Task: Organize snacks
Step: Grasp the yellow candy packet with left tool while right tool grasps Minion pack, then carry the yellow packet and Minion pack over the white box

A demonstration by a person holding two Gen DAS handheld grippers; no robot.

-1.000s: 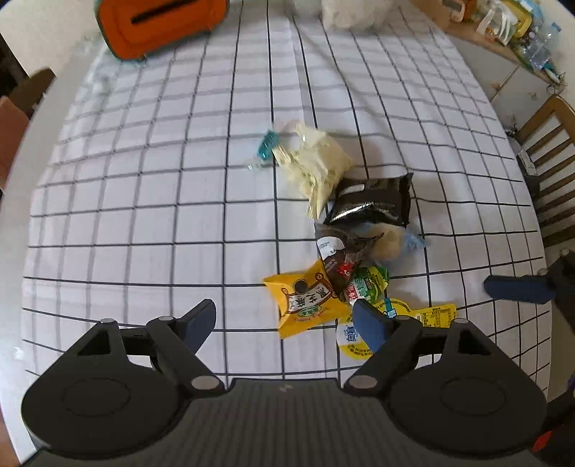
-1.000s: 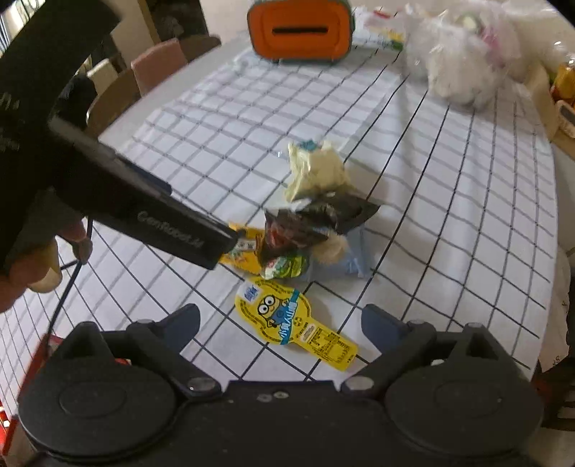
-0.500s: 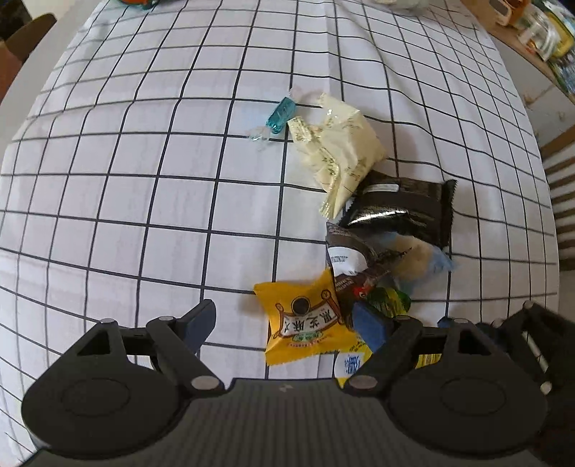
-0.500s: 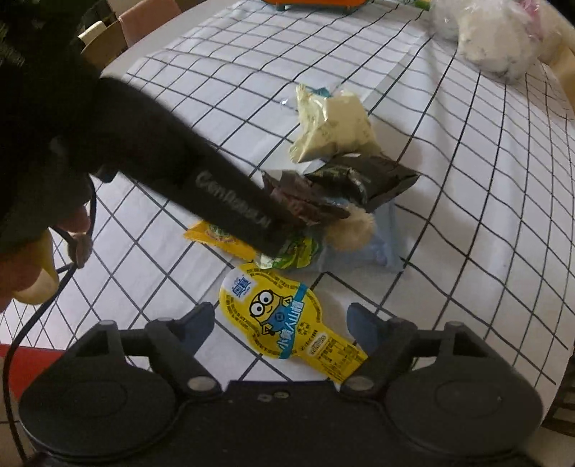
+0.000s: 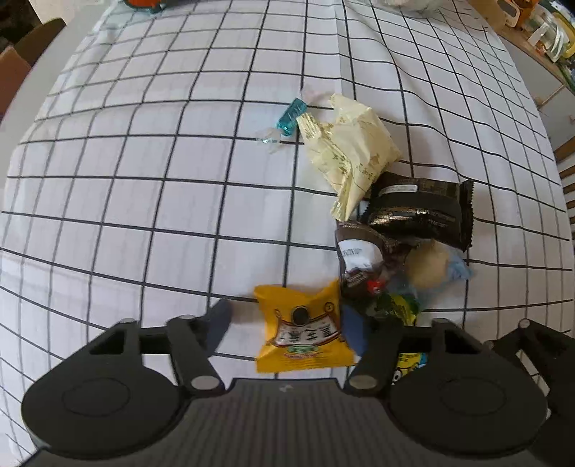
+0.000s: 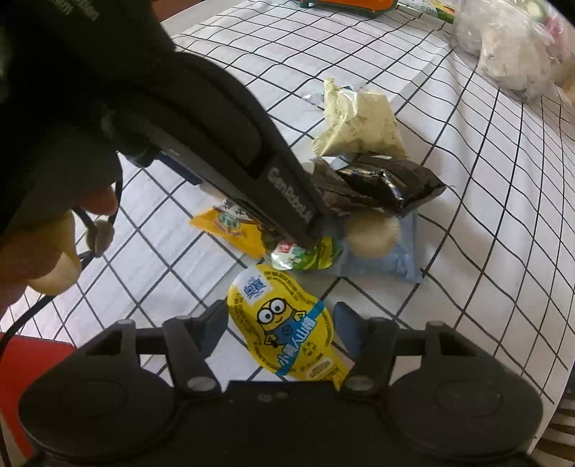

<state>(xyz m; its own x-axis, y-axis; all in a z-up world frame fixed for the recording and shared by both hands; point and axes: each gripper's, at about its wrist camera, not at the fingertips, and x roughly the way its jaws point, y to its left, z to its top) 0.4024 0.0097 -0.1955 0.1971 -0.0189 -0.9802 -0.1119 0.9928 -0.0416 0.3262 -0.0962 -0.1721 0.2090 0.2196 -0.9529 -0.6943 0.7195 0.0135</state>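
Observation:
Several snacks lie in a heap on the checked tablecloth. My left gripper (image 5: 287, 325) is open, low over the table, its fingers on either side of a yellow square packet (image 5: 302, 332). My right gripper (image 6: 278, 328) is open, its fingers on either side of a yellow minion packet (image 6: 287, 323). Beyond lie a cream packet (image 5: 350, 143), a black packet (image 5: 420, 212), a brown wrapper (image 5: 359, 255), a green packet (image 6: 305, 253), a round cake on a blue wrapper (image 6: 373, 239) and a teal candy (image 5: 291, 116). The left gripper's body (image 6: 215, 136) covers part of the heap in the right wrist view.
An orange container (image 6: 345, 3) stands at the table's far edge. A white plastic bag (image 6: 510, 50) lies at the far right. Chairs stand beyond the table's left edge (image 5: 14, 68). A shelf with jars (image 5: 539, 25) is at the far right.
Both grippers have come down and forward onto the heap. The yellow square packet now lies between the left fingers, the minion packet between the right fingers.

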